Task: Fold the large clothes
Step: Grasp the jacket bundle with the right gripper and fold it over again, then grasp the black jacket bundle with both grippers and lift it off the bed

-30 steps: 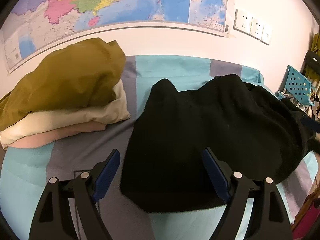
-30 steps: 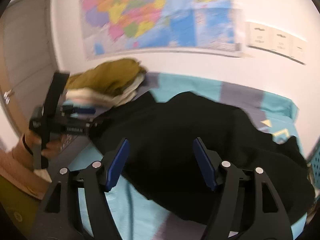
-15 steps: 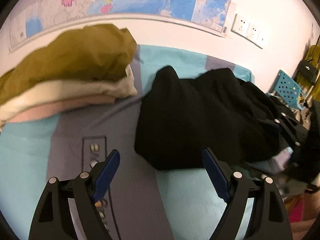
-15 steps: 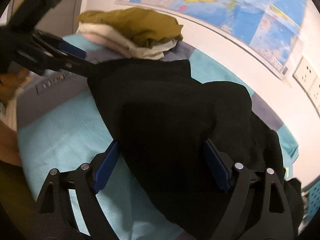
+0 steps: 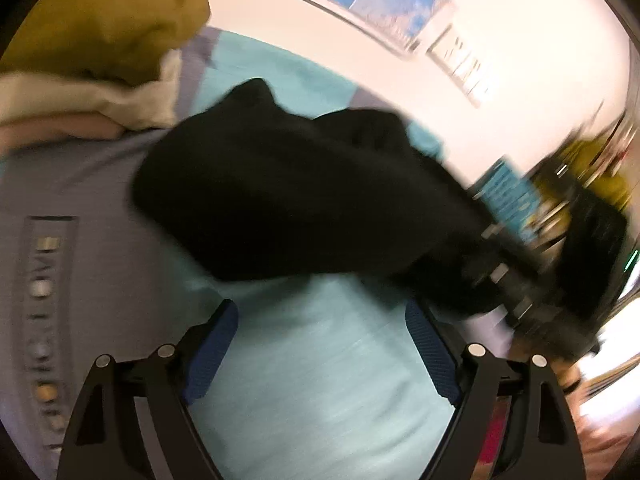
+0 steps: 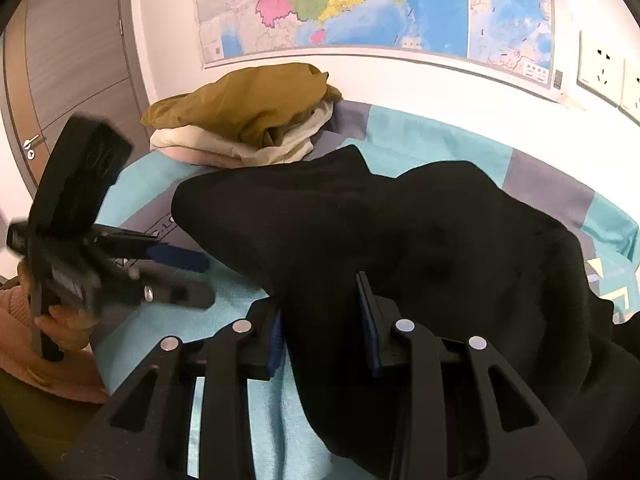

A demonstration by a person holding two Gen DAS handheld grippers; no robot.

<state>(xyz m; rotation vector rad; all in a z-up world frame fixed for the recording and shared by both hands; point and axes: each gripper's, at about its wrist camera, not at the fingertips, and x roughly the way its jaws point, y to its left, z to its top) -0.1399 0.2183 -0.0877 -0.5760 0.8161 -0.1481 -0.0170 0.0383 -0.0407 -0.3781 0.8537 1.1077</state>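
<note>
The right gripper (image 6: 322, 320) is closing its jaws on the near edge of the black garment (image 6: 400, 240), which lies between its pads on the bed sheet (image 6: 420, 136). The left gripper (image 5: 320, 344) hangs wide open and empty (garment just ahead); it should probably seize the edge equally deep.

Each black gripper (image 6: 322, 322) has blue pads (image 5: 216, 344), silver screws (image 6: 404, 325), and a pink knit sleeve (image 6: 16, 320) behind

— Is anything showing readable text?
— The wall map (image 6: 372, 4) is carrying print too small to read. The bedsheet (image 6: 160, 226) is showing a few grey letters, cut off. In the left wrist view everything is blurring out.
</note>
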